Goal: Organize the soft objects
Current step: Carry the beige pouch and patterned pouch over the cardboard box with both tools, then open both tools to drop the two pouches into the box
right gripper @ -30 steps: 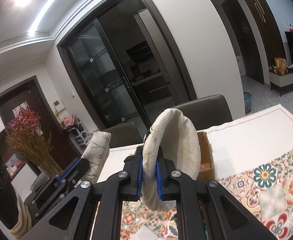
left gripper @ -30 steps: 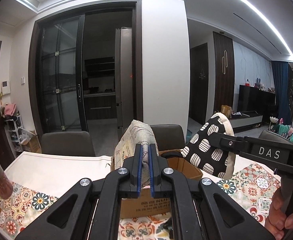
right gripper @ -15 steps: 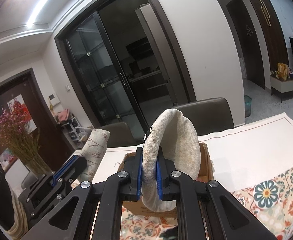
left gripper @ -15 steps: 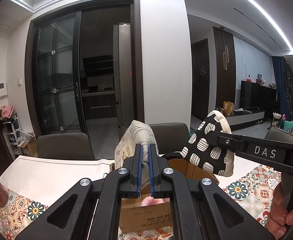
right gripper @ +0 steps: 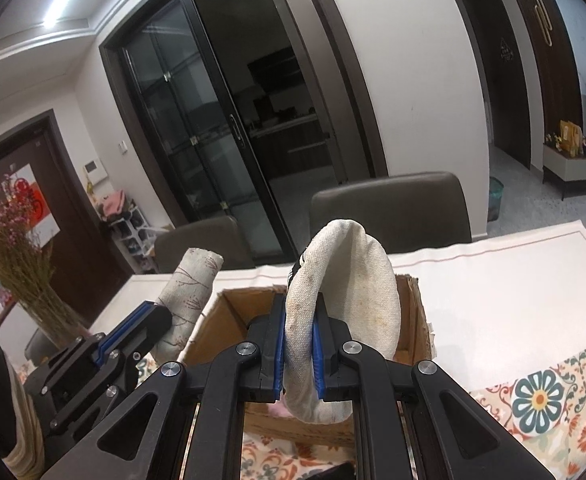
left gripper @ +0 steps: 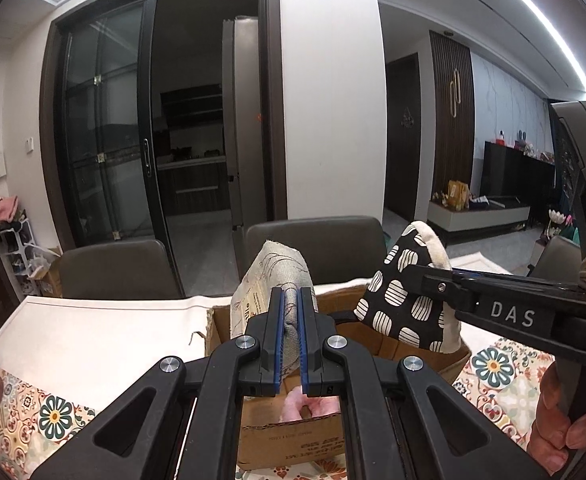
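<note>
My left gripper (left gripper: 289,312) is shut on a beige printed cloth mitt (left gripper: 273,276), held upright over the open cardboard box (left gripper: 293,436). My right gripper (right gripper: 296,328) is shut on a black-and-white spotted oven mitt with a cream lining (right gripper: 357,292), also above the box (right gripper: 409,320). The spotted mitt (left gripper: 405,304) shows at right in the left wrist view. The beige mitt (right gripper: 189,292) shows at left in the right wrist view. Something pink (left gripper: 309,406) lies inside the box.
The table carries a white runner (left gripper: 93,332) and a floral patterned cloth (right gripper: 541,396). Brown chairs (left gripper: 117,268) stand behind the table. A vase of dried flowers (right gripper: 17,264) stands at the table's left end.
Both grippers have moved down and forward with their mitts, so the open box and the pink item inside it now show below them.
</note>
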The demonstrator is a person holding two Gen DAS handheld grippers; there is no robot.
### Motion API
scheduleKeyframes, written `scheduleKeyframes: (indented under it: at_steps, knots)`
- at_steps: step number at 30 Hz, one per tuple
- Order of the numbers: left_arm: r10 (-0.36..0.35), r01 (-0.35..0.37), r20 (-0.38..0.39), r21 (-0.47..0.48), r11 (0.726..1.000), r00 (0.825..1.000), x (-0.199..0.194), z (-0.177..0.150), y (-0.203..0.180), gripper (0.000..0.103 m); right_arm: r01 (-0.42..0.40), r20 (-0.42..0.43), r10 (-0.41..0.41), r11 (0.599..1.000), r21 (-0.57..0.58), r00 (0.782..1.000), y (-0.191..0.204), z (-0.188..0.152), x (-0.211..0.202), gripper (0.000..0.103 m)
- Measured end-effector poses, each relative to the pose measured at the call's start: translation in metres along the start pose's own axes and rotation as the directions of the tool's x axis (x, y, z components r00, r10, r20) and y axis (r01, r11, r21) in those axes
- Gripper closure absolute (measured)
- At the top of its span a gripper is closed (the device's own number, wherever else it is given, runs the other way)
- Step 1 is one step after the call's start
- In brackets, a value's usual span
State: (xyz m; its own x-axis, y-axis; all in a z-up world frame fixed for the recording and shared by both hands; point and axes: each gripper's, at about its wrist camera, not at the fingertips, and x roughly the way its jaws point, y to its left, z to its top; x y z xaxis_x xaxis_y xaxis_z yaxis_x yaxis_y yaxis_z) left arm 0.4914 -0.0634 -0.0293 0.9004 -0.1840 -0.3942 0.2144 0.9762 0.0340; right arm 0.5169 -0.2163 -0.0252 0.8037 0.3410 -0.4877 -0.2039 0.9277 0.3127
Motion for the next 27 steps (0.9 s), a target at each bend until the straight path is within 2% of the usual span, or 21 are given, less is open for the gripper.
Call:
scheduleKeyframes:
  at_steps: [9,13,16,18,27]
  knots:
    - [0.003,0.0,-0.071,0.032,0.999,0.997,0.026,-0.012,-0.004,0.094,0.036,-0.099,-0.036,0.999,-0.002,0.994,-0.013,-0.01,0.028,0.09]
    - [-0.005,0.007,-0.105,0.023,1.0,0.994,0.034,-0.016,-0.004,0.091,0.053,-0.142,-0.052,0.999,0.001,0.988,-0.018,-0.015,0.036,0.089]
    - [0.001,0.002,-0.108,0.022,1.0,0.994,0.034,-0.018,-0.002,0.089,0.064,-0.172,-0.06,0.998,0.019,0.983,-0.023,-0.016,0.041,0.081]
    - [0.006,-0.004,-0.104,0.023,1.0,0.995,0.031,-0.018,-0.001,0.083,0.076,-0.176,-0.07,0.997,0.032,0.982,-0.026,-0.017,0.041,0.065]
    - [0.032,-0.032,-0.062,0.011,0.999,0.998,0.0,-0.014,0.004,0.074,0.123,-0.123,-0.118,0.992,0.036,0.985,-0.021,-0.015,0.013,0.059]
